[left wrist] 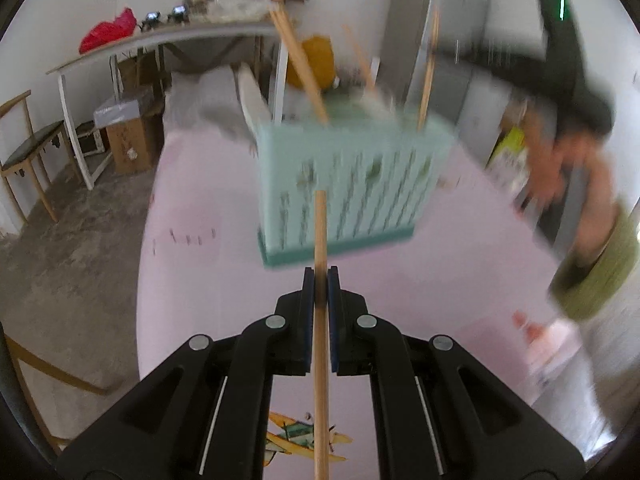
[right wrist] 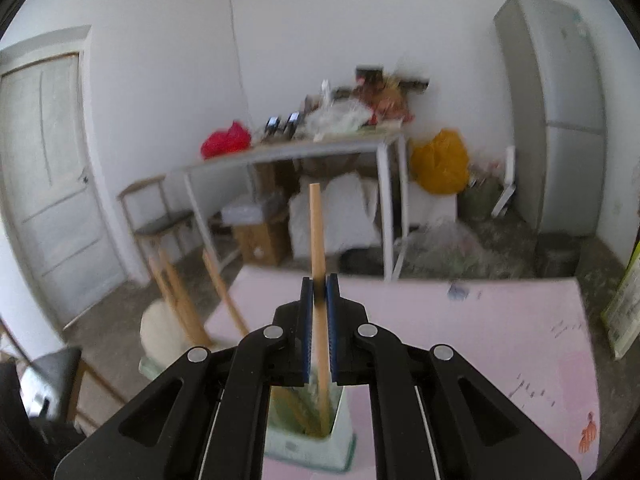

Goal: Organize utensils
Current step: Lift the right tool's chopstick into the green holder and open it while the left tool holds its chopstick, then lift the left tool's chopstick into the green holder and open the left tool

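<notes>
A mint-green slotted utensil holder [left wrist: 340, 184] stands on the pink table [left wrist: 224, 280], with several wooden chopsticks [left wrist: 298, 56] sticking out of its top. My left gripper [left wrist: 321, 284] is shut on a wooden chopstick [left wrist: 321, 232] that points toward the holder's front. My right gripper [right wrist: 319, 288] is shut on another wooden chopstick [right wrist: 317, 236], held upright with its lower end inside the holder [right wrist: 312, 436] just below the jaws. More chopsticks [right wrist: 180, 300] lean out of the holder on the left. The right hand and gripper [left wrist: 560, 128] appear blurred above the holder in the left wrist view.
A white side table [right wrist: 296, 152] with clutter, a red bag [right wrist: 225, 140] and a yellow bag [right wrist: 440, 160] stand behind. A grey fridge [right wrist: 556, 112] is at the right, wooden chairs [left wrist: 28, 156] and a door [right wrist: 48, 176] at the left.
</notes>
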{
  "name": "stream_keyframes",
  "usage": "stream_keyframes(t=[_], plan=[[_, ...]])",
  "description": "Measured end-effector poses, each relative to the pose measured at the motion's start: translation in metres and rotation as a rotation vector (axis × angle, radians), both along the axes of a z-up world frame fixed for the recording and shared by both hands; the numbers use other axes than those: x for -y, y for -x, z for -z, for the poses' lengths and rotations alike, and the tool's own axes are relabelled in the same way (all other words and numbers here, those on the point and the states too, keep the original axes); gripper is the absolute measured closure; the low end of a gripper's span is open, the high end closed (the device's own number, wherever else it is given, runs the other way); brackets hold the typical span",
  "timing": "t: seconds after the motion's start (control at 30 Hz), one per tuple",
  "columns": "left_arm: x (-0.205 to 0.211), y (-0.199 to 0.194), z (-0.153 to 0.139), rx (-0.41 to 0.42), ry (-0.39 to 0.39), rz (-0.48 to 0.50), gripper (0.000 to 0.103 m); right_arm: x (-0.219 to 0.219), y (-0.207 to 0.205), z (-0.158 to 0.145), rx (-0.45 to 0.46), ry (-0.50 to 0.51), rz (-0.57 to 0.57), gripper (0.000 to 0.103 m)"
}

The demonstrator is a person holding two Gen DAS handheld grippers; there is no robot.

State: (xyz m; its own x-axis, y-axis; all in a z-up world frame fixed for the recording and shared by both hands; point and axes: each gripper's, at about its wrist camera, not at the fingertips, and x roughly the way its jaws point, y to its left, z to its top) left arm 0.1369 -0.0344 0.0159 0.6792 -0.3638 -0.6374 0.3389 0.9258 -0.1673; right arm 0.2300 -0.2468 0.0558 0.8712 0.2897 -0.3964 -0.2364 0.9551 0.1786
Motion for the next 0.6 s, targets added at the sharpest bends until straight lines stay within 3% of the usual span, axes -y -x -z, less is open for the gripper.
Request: stream_keyframes(t=[0.13,0.17,0.2,0.27,0.43,0.6], plan=[[-0.017,0.003,-0.046,0.085,0.099,0.004,0.098,0.006,0.009,0.008,-0.054,-0.012,-0.029,0.092],[-0.019,0.003,-0.055,0.101,0.115,0.006,0.098,0.01,0.014,0.007,-0.058,-0.03,-0.031,0.083],[-0.022,0.003,-0.068,0.125,0.141,0.013,0.098,0.013,0.019,0.005,-0.053,-0.049,-0.028,0.067],[-0.025,0.003,-0.094,0.18,0.191,0.028,0.098,0.024,0.034,0.001,-0.022,-0.103,-0.017,0.057],[-0.019,0.002,-0.145,0.31,0.279,0.063,0.098,0.056,0.078,-0.009,0.052,-0.249,0.019,0.051],[0.006,-0.02,-0.176,0.404,0.363,0.09,0.098,0.073,0.112,-0.001,0.046,-0.336,0.058,0.051]])
